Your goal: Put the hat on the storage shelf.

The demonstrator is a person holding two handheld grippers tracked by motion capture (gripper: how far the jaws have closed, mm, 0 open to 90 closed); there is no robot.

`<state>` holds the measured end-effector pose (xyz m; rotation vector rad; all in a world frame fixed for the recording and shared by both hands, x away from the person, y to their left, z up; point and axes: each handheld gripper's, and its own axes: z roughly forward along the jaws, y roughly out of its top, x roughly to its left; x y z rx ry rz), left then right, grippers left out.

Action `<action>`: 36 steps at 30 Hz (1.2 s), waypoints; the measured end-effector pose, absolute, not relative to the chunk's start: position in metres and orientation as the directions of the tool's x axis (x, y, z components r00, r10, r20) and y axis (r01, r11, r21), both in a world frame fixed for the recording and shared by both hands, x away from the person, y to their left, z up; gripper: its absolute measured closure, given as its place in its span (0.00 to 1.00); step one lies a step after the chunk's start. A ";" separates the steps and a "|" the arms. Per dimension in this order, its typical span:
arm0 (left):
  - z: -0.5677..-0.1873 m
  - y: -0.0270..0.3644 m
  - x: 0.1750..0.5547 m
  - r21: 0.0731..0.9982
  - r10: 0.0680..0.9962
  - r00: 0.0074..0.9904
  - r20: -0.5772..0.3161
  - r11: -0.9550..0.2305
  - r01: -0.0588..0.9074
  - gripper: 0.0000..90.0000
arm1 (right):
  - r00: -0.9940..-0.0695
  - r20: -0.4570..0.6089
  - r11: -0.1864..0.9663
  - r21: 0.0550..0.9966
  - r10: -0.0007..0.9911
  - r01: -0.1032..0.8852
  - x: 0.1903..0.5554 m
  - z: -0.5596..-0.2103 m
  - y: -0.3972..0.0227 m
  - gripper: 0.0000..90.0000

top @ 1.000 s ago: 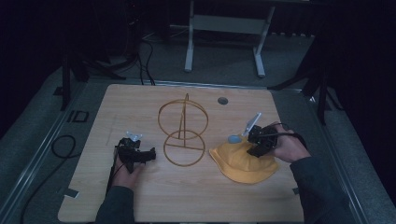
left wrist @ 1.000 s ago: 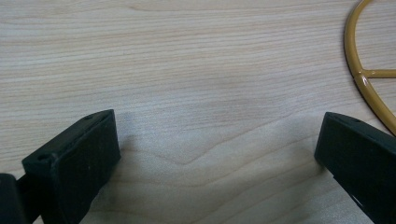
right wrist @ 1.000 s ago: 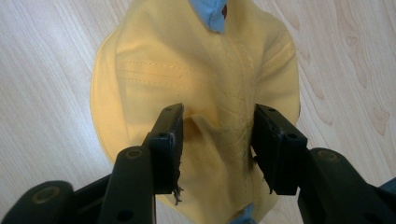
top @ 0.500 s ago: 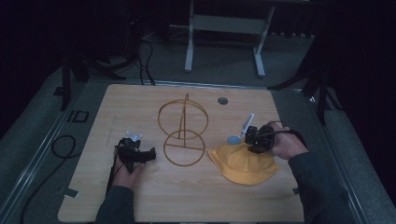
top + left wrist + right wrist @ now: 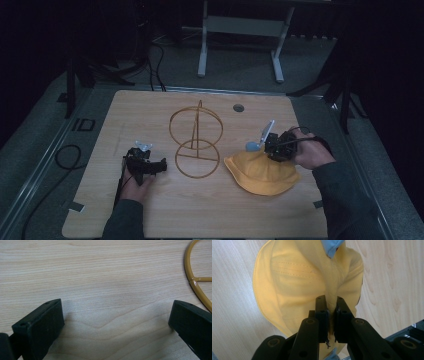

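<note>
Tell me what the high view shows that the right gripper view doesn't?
High view: the whole gold wire stand, the left hand-held gripper resting apart from it, and both of the person's hands. Right gripper view: the right hand-held gripper seen up close, its jaws shut on a pinched fold of the hat's fabric, plus the hat's stitching. Both: the yellow hat with its blue tag, lying on the wooden table.

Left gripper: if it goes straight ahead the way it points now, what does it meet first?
Probably the gold wire stand. The left gripper rests open over bare table, and the stand's base ring lies ahead, slightly to one side, so it might pass beside it.
</note>
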<state>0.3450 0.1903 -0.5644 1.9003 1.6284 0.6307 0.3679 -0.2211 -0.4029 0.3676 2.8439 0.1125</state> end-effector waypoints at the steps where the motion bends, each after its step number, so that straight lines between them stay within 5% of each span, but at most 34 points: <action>1: -0.564 0.190 0.345 0.676 0.988 0.154 -0.003 -0.112 0.728 0.00 | -0.931 -0.258 0.965 0.112 0.258 0.237 0.368 -0.402 -0.221 0.93; 36: -0.564 0.190 0.345 0.678 0.988 0.154 -0.004 -0.110 0.727 0.00 | -0.873 -0.365 0.929 0.298 0.323 0.219 0.359 -0.335 -0.244 0.93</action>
